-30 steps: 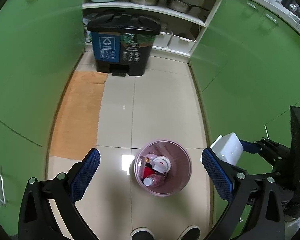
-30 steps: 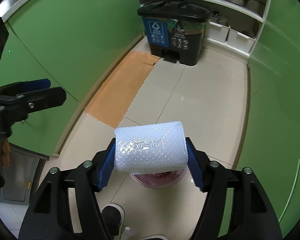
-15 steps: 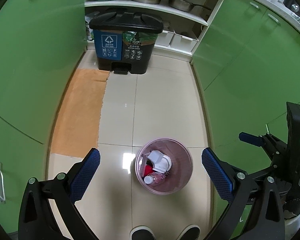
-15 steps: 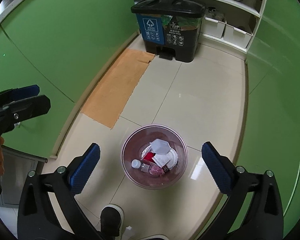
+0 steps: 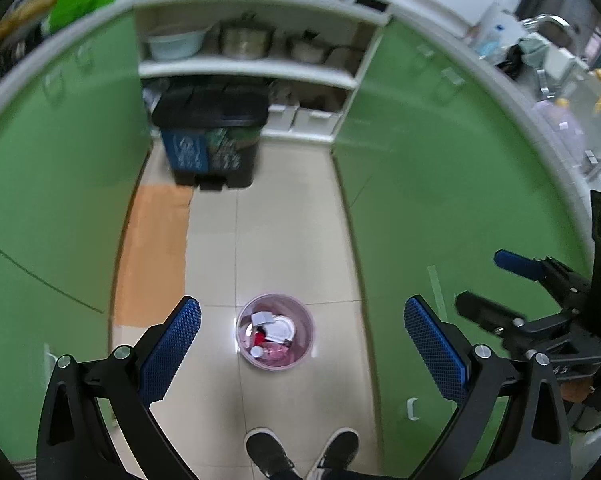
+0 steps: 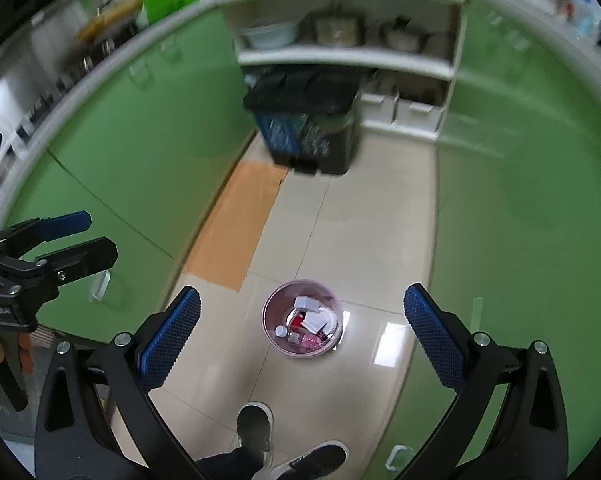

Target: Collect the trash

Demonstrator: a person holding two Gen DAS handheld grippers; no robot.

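the left gripper (image 5: pixel 302 344) and right gripper (image 6: pixel 302 332) both hang high above the floor with their blue-padded jaws spread wide and holding nothing. far below and between the jaws in each wrist view, the round translucent pink plastic wastebasket (image 5: pixel 275 332) stands upright on the beige tiled floor (image 5: pixel 292 240), with white packaging, a small clear bottle and red scraps inside. further off, an orange mat (image 5: pixel 156 256) lies at the left, and a black two-compartment pedal bin (image 5: pixel 210 136) sits at the far end between green cabinets (image 5: pixel 440 184).
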